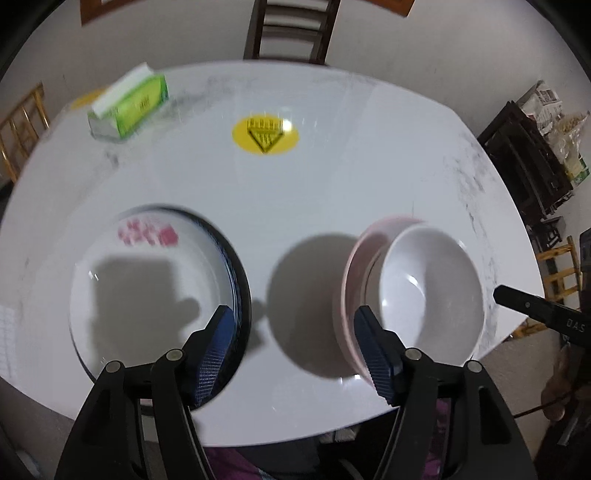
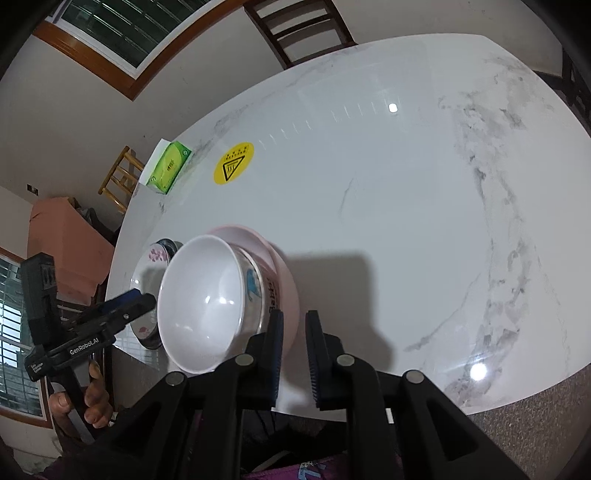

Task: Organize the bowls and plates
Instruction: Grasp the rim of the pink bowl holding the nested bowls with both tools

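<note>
Left hand-held gripper spread wide, empty; right hand-held gripper nearly together, empty. Risk — white bowl sits tilted in pink bowl at lower-left bench edge; a nudge could tip it.

My left wrist cam sits above the near edge of the worktop, looking down and forward across it toward the chair at the top of the frame. It's close in: my left hand-held gripper fills the bottom. The right wrist cam is tilted, so the worktop runs diagonally from lower left to upper right, with my right hand-held gripper at the bottom centre. Both views share the white bowl, the yellow sticker and the green box. Each cam also catches the other gripper at its frame edge.
</note>
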`<state>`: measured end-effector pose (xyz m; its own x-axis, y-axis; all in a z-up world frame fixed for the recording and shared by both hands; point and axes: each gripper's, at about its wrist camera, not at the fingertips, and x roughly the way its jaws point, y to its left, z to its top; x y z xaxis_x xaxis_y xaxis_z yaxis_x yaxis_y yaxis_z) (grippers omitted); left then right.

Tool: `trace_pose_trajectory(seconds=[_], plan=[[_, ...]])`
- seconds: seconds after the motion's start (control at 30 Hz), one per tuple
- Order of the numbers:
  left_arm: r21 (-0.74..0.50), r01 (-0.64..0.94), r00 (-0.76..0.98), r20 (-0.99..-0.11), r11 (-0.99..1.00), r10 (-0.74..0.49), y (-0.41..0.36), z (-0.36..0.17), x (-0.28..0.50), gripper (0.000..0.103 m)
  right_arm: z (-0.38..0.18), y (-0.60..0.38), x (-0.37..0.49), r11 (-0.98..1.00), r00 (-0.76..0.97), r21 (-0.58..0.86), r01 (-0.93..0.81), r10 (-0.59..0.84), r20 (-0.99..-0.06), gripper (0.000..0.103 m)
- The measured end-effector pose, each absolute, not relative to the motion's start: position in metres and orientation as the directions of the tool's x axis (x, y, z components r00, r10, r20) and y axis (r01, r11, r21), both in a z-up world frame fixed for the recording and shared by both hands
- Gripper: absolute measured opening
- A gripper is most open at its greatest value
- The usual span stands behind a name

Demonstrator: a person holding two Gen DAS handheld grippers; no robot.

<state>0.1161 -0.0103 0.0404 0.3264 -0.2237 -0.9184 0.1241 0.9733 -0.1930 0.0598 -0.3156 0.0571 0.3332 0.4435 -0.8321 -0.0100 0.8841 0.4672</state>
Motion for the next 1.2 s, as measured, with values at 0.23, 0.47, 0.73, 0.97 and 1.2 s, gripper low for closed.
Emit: trace_pose_trajectory(seconds=[0.23, 0.47, 0.73, 0.97, 1.2], plan=[[-0.364, 0.083, 0.185, -0.909, 0.928, -0.374, -0.003, 0.013, 0.12, 0.064, 0.047, -0.312, 0.062, 0.884, 0.308, 0.467, 0.0, 0.444, -0.842, 0.014], [-0.332, 0.081, 0.171, -0.924, 0.94, -0.341, -0.011, 0.008, 0.12, 0.064, 0.045, -0.311, 0.069, 0.884, 0.302, 0.466, 0.01, 0.442, -0.845, 0.014], [-0.253, 0.068, 0.165, -0.951, 0.965, -0.261, -0.021, 0.003, 0.119, 0.071, 0.027, -0.308, 0.078, 0.883, 0.227, 0.467, 0.037, 0.448, -0.865, 0.014], [-0.216, 0.084, 0.165, -0.96, 0.973, -0.227, -0.025, 0.002, 0.118, 0.073, 0.031, -0.316, 0.079, 0.863, 0.247, 0.501, 0.07, 0.471, -0.847, 0.014], [-0.242, 0.052, 0.158, -0.956, 0.969, -0.248, -0.022, -0.002, 0.12, 0.073, 0.031, -0.316, 0.083, 0.851, 0.232, 0.517, 0.088, 0.488, -0.842, 0.014]])
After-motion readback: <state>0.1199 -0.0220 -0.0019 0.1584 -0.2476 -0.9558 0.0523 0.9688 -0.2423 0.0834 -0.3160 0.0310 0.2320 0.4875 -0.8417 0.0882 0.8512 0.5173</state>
